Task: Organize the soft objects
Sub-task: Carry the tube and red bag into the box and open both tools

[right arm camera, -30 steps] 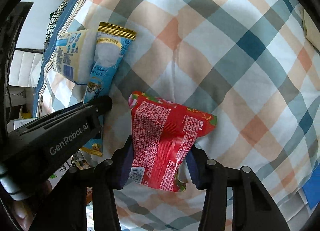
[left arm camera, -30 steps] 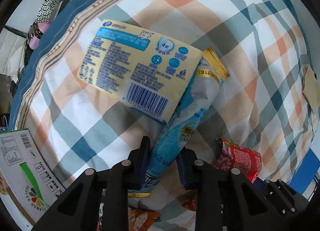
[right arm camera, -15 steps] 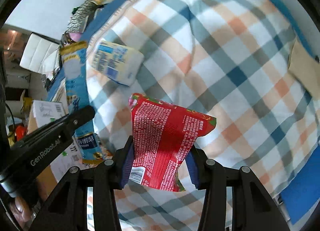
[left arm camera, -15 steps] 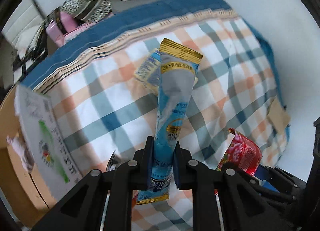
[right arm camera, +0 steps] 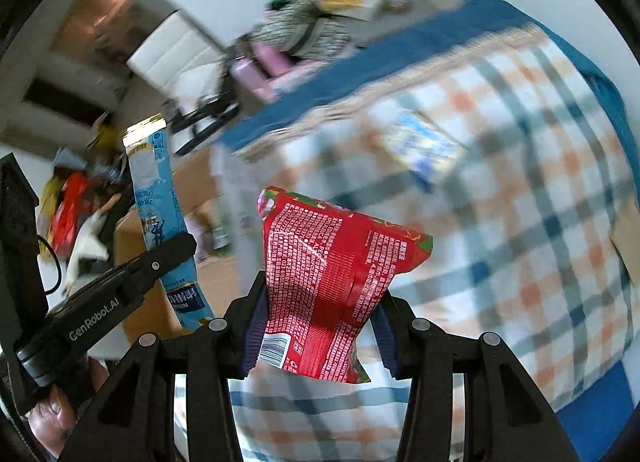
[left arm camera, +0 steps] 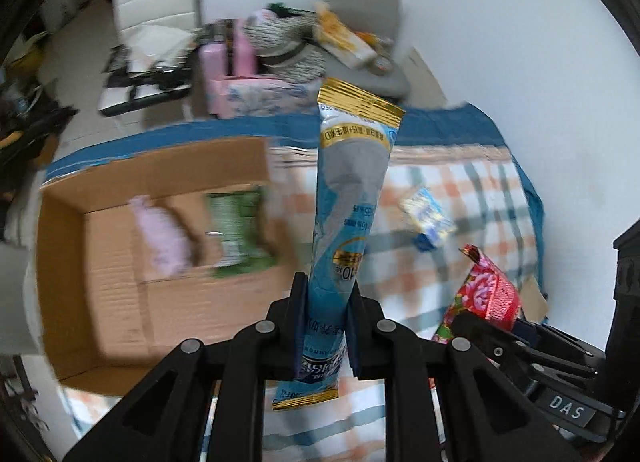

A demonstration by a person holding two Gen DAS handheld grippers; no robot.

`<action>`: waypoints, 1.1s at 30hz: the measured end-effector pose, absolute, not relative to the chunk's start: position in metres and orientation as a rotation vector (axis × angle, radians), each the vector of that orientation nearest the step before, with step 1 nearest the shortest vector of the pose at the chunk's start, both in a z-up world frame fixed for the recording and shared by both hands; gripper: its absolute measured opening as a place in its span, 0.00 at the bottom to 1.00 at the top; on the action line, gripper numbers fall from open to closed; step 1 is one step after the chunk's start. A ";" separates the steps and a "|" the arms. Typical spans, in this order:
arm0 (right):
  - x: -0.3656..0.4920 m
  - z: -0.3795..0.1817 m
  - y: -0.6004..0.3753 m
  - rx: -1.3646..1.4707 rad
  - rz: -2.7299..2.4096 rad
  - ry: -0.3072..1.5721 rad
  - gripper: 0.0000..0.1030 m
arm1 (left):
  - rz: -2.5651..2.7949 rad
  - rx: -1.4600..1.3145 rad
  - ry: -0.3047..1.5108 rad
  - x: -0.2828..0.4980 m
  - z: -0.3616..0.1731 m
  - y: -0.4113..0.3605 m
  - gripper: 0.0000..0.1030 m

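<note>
My left gripper is shut on a long blue packet with gold ends and holds it upright in the air; the packet also shows at the left of the right wrist view. My right gripper is shut on a red snack bag, lifted above the plaid bed; the bag shows at the right of the left wrist view. An open cardboard box lies left of the left gripper, with a pink item and a green packet inside. A yellow-blue pack stays on the bed.
The plaid bedcover with a blue edge fills the right side. Behind the bed stand a pink case, a grey chair with clutter and a white chair. A brown card piece lies at the bed's right edge.
Both grippers have lifted their packets off the bed and swung up and left. The cardboard box has come into the left wrist view. The yellow-blue pack now lies far off.
</note>
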State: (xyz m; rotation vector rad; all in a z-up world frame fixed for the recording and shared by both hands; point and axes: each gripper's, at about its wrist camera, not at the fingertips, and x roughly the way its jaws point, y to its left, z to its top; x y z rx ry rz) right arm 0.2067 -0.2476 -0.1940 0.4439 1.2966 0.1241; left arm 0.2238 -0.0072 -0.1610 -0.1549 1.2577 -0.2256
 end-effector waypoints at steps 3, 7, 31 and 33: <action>0.214 -0.185 -0.204 0.406 0.192 1.297 0.48 | -0.160 -0.149 1.250 0.226 -0.160 0.031 0.14; 0.225 -0.187 -0.154 0.357 0.239 1.310 0.48 | -0.079 -0.152 1.273 0.238 -0.177 0.082 0.14; 0.266 -0.307 -0.033 0.184 0.162 1.559 0.49 | 0.051 -0.155 1.581 0.324 -0.328 0.174 0.21; 0.266 -0.310 -0.034 0.194 0.151 1.567 0.50 | 0.055 -0.171 1.573 0.324 -0.326 0.175 0.27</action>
